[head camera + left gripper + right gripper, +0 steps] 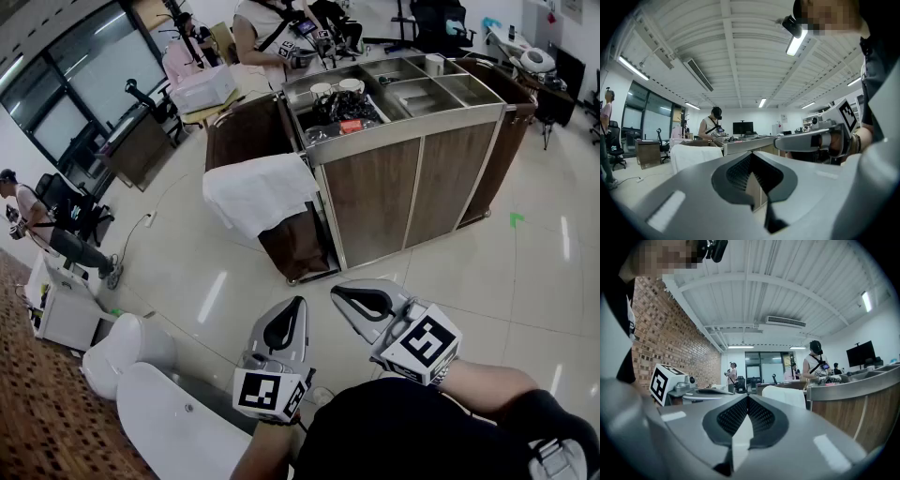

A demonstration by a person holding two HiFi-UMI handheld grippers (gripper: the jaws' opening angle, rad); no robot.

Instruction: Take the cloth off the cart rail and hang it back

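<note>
Cloth [258, 192], white and loosely folded, is seen draped over the top edge at the left end of a service cart [403, 187], with its lower part hanging down over a brown bag [295, 246] fixed to that end. In the head view the cart stands on a pale glossy floor [487, 281], its sides panelled in wood and its top made of steel trays. Two white cups [336, 88] are set in the tray nearest the cloth. A person [267, 33] in a light sleeveless top is stood at the cart's far side.

Both tongs are held low in the foreground, well apart from the cart, with bare floor between them and the cloth. The left gripper [298, 302] is pointed up the picture toward the cloth, and its jaws are pressed fully together with nothing between them. The right gripper [336, 292] is held just beside it and angled leftward, so that the two tips lie near each other without touching. Its jaws are likewise closed tight on nothing. A marker cube [424, 345] is carried at the right gripper's rear.

In the left gripper view the closed jaws meet in a point, and the cloth [691, 154] is seen beyond them to the left, with the right gripper [806, 140] crossing at the right. In the right gripper view the cloth [785, 394] lies past the closed tip beside the cart [862, 404], and a brick wall [670, 343] rises at the left.
</note>
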